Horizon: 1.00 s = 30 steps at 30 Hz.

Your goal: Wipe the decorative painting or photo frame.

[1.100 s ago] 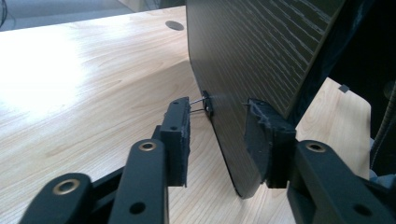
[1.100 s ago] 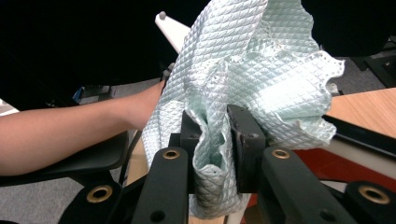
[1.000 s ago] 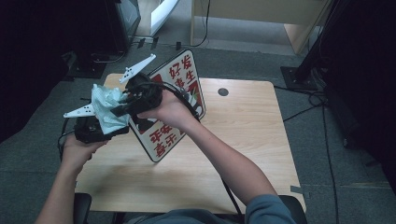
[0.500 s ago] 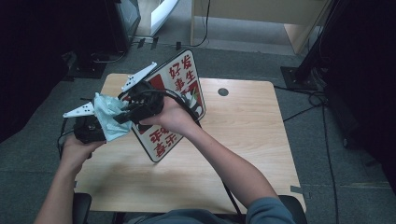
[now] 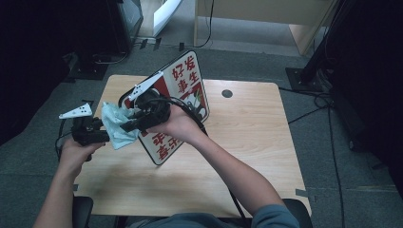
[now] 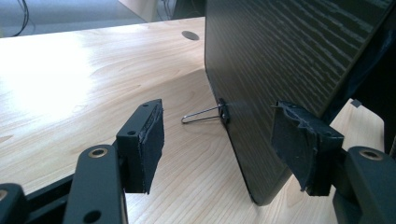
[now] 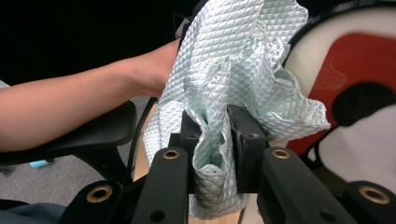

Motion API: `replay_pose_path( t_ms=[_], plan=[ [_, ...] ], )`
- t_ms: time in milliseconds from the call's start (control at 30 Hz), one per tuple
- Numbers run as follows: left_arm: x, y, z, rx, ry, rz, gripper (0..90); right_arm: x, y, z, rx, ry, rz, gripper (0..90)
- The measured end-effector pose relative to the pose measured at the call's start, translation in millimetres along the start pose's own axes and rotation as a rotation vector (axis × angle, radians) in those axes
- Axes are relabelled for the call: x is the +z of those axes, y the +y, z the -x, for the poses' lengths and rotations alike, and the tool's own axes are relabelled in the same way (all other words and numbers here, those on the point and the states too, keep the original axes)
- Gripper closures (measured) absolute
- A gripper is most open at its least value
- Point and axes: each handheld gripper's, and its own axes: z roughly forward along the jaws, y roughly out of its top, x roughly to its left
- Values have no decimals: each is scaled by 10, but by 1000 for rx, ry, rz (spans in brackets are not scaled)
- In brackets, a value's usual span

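Since a second ago: my right tool (image 5: pixel 129 126) and its cloth (image 5: pixel 115 127) have slid lower and left across the sign board (image 5: pixel 187 83); the board sits at the same lean; my left tool (image 5: pixel 105 136) has barely shifted.

High view.
- Sign board: red and white, propped on edge at centre of the tabletop (image 5: pixel 256 137), long axis running from upper right to lower left, printed face toward the upper left of the frame.
- Cloth: pale green, bunched, left of centre, touching the board's lower left face.
- Right tool: closed on the cloth, crossing in front of the board; my right hand (image 5: pixel 173 124) is behind it.
- Left tool: at the far left, just beside the cloth; my left hand (image 5: pixel 76 154) is under it. Nearer the board's lower left edge than the right one.

Left gripper view.
- Left tool (image 6: pixel 224 144): jaws wide, nothing between the pads.
- Board's dark wood-grain back (image 6: pixel 289 60) fills the upper right; its lower edge rests on the tabletop (image 6: pixel 84 74) between my jaws.
- Wire clip (image 6: pixel 205 114) juts from the back, centre frame.

Right gripper view.
- Right tool (image 7: pixel 215 135): jaws narrow, clamped on the cloth (image 7: pixel 233 60), which billows upward.
- Board's printed face (image 7: pixel 364 60) at right, just behind the cloth.
- My left forearm (image 7: pixel 70 105) at left.

Judgement: wiping continues along the board's long axis, toward its lower left.
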Motion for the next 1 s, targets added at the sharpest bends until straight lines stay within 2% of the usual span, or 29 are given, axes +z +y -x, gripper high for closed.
replay_pose_path(
  t_ms=[167,467,1000],
  plan=[
    [-8,-19,-12,22,14,7,344,27,-78,11,8,5,1,778],
    [-11,-34,-15,21,25,17,340,61,-190,28,27,7,2,778],
    [-8,-35,4,32,28,4,341,126,-392,46,46,10,-1,778]
  ],
)
